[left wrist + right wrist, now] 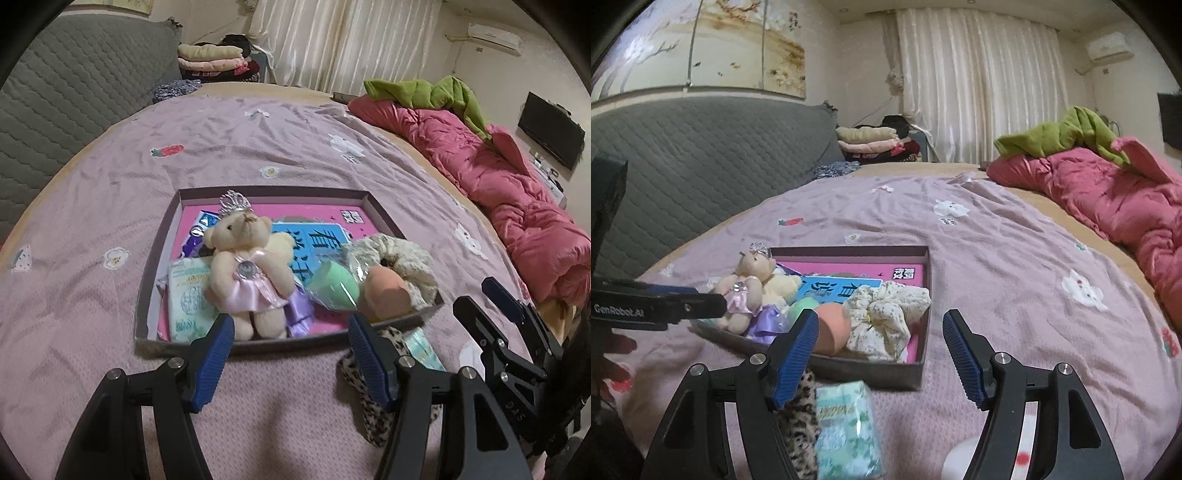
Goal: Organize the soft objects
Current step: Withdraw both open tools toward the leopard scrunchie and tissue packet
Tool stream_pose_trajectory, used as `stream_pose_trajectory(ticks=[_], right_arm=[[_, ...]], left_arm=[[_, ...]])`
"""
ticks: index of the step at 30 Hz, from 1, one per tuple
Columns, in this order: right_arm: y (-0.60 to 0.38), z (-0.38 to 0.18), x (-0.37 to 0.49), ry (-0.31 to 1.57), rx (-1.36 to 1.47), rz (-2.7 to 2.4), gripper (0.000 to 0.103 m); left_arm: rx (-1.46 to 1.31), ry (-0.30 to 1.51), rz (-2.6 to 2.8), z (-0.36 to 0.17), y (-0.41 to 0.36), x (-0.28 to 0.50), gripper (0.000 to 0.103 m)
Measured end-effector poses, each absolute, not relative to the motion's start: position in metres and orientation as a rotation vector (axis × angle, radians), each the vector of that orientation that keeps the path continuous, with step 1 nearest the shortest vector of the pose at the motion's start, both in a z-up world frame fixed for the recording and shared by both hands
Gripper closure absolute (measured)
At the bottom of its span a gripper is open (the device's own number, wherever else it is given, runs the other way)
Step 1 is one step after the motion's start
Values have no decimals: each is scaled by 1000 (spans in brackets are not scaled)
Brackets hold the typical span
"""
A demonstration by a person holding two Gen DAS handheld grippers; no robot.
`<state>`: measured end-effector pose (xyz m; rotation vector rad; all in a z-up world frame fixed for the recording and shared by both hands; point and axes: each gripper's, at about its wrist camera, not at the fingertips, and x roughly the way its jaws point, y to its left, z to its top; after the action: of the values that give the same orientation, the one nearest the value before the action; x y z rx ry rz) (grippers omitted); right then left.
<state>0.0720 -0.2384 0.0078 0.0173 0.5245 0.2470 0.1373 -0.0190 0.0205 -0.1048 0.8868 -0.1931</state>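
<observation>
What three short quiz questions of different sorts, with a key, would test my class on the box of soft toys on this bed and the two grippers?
1. True or false: the teddy bear lies inside the shallow box.
2. Multiple choice: which item lies on the bedspread outside the box? A. floral scrunchie B. tissue pack C. orange sponge
3. Fill in: neither the left gripper nor the right gripper holds ____.

Key: 1. True. 2. B; it lies beside the leopard-print scrunchie. 3. Anything; both stand open.
</observation>
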Motion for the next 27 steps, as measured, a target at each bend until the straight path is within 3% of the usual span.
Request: stream_pose_trajectory(ticks=[27], right_arm=[[-231, 32, 11, 567, -50, 232, 30]], left_arm=[[-99, 898, -248, 38, -34, 95, 39]])
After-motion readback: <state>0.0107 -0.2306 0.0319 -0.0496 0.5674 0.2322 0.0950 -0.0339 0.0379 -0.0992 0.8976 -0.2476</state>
